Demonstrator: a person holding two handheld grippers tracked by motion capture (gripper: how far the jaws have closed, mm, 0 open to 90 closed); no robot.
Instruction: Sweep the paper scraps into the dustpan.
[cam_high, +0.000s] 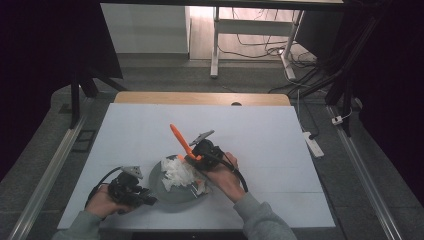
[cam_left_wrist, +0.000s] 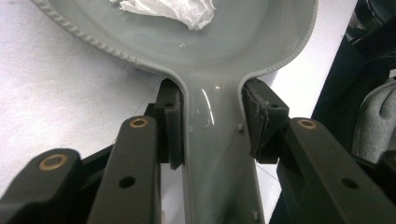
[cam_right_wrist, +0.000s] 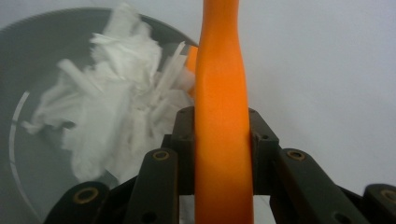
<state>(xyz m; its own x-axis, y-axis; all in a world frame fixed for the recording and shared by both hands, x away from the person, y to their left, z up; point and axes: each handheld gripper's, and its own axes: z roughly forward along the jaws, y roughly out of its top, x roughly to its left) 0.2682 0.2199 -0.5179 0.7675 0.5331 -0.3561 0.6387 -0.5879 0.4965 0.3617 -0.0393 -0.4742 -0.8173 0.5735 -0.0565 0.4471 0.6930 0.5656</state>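
A grey pan (cam_high: 166, 198) holding shredded white paper (cam_high: 179, 172) sits near the table's front edge. My left gripper (cam_high: 148, 199) is shut on the pan's handle (cam_left_wrist: 217, 154), one pad pressed against each side. The bowl (cam_left_wrist: 243, 42) and some of the paper (cam_left_wrist: 170, 9) lie just ahead of it. My right gripper (cam_high: 193, 155) hovers at the pan's far right rim, shut on an orange utensil (cam_high: 178, 137) whose long end slants up and to the left. In the right gripper view that orange handle (cam_right_wrist: 222, 116) runs straight between the pads, with the paper (cam_right_wrist: 112, 107) and pan (cam_right_wrist: 32, 60) to its left.
The white table top (cam_high: 260, 140) ends in a wooden far edge (cam_high: 200, 98). Beyond it stand a white desk frame (cam_high: 216, 45) and loose cables. A power strip (cam_high: 313, 142) lies on the floor at the right. Grey sleeves (cam_high: 260, 220) enter from the bottom.
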